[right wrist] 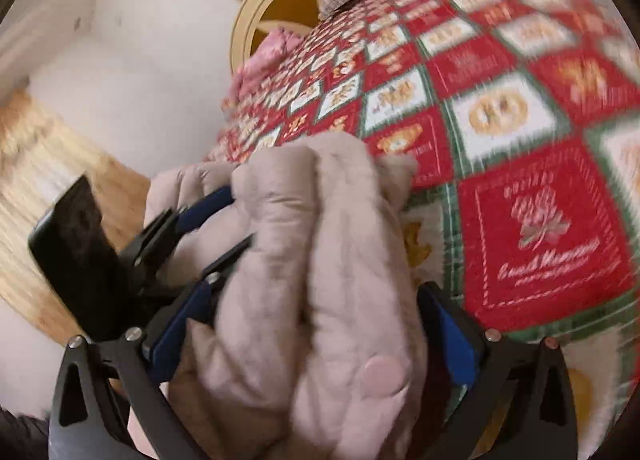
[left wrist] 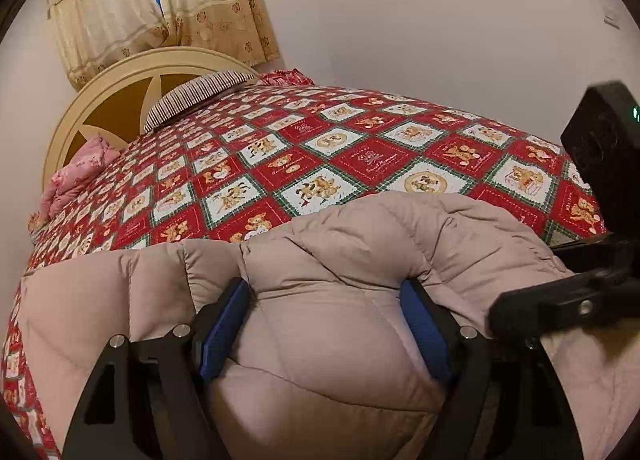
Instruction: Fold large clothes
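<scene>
A puffy beige quilted down jacket [left wrist: 352, 244] lies at the near edge of the bed. My left gripper [left wrist: 326, 300] is shut on a thick bunch of the jacket, its blue pads [left wrist: 224, 332] pressed into the padding. My right gripper [right wrist: 316, 324] is shut on another thick fold of the jacket [right wrist: 320, 244]; that view is blurred by motion. The right gripper also shows in the left wrist view [left wrist: 560, 300] at the right, close beside the left one. The left gripper shows in the right wrist view [right wrist: 208, 219] at the left, also on the jacket.
The bed is covered by a red, white and green patchwork bedspread [left wrist: 360, 147] with bear prints. At the head stand a round cream headboard [left wrist: 120, 99], a striped pillow [left wrist: 200, 95] and a pink quilt [left wrist: 76, 175]. Curtains [left wrist: 152, 11] and a wall are behind.
</scene>
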`<state>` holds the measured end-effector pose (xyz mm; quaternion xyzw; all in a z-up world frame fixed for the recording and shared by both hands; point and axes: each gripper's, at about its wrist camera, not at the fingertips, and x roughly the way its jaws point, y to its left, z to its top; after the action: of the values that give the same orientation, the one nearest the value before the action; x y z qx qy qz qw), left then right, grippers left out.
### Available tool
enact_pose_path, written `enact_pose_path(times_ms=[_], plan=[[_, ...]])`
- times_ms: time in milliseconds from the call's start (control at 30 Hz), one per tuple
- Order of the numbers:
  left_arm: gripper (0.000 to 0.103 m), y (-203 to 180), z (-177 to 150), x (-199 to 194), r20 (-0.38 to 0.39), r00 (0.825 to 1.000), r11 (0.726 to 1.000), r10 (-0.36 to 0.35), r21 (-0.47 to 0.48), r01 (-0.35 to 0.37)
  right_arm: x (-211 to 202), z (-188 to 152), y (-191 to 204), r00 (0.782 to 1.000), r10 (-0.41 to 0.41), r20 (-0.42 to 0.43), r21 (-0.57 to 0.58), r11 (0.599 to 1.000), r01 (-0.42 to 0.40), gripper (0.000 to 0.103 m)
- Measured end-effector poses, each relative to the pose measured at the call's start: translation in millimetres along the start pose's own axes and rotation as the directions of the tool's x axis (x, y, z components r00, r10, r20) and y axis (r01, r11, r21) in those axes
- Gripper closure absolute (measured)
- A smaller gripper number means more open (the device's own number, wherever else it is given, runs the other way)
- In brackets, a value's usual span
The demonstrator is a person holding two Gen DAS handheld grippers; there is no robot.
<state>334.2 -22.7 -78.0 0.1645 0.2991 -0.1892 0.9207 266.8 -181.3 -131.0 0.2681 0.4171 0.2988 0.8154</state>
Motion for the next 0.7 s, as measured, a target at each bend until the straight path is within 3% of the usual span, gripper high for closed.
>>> enact_pose_path(times_ms=[167, 267, 400, 467, 533, 600, 633, 700], plan=[[0.024, 17.5, -0.4, -7.3, 0.009, 0.997, 0.994, -0.075, -0.082, 0.075, 6.2, -11.8, 11.5, 0.998, -0.063, 0.010, -0.119, 0.991, 0.064, 0.002], [0.024, 25.6, -0.4, -27.7, 0.051, 0.996, 0.990, -0.074, -0.115, 0.080, 10.2, -11.9, 14.0, 0.996, -0.087, -0.010, -0.135, 0.987, 0.085, 0.001], [0.024, 65.6, -18.6, -89.6, 0.150, 0.988, 0.958, -0.027, -0.279, 0.069, 10.9, -10.8, 14.3, 0.995, -0.101, -0.025, -0.150, 0.984, 0.096, 0.001], [0.022, 96.8, -44.3, -126.2, 0.193, 0.981, 0.909, 0.003, -0.410, 0.078, 12.8, -10.3, 14.4, 0.995, -0.096, -0.029, -0.153, 0.984, 0.090, 0.000], [0.020, 133.7, -81.6, -156.8, 0.206, 0.978, 0.805, 0.022, -0.583, 0.105, 11.9, -10.6, 13.9, 0.995, -0.091, -0.032, -0.156, 0.984, 0.085, 0.000], [0.020, 154.9, -111.5, -165.8, 0.191, 0.982, 0.709, -0.010, -0.691, 0.141, 12.7, -10.2, 13.5, 0.996, -0.082, -0.034, -0.158, 0.985, 0.076, 0.000], [0.020, 158.7, -120.4, -164.3, 0.173, 0.984, 0.689, -0.029, -0.710, 0.145, 12.9, -9.9, 13.6, 0.996, -0.081, -0.034, -0.157, 0.985, 0.075, 0.000], [0.020, 155.2, -137.1, -151.7, 0.098, 0.994, 0.682, -0.048, -0.724, 0.104, 13.3, -9.1, 12.7, 0.997, -0.076, -0.033, -0.158, 0.985, 0.070, 0.000]])
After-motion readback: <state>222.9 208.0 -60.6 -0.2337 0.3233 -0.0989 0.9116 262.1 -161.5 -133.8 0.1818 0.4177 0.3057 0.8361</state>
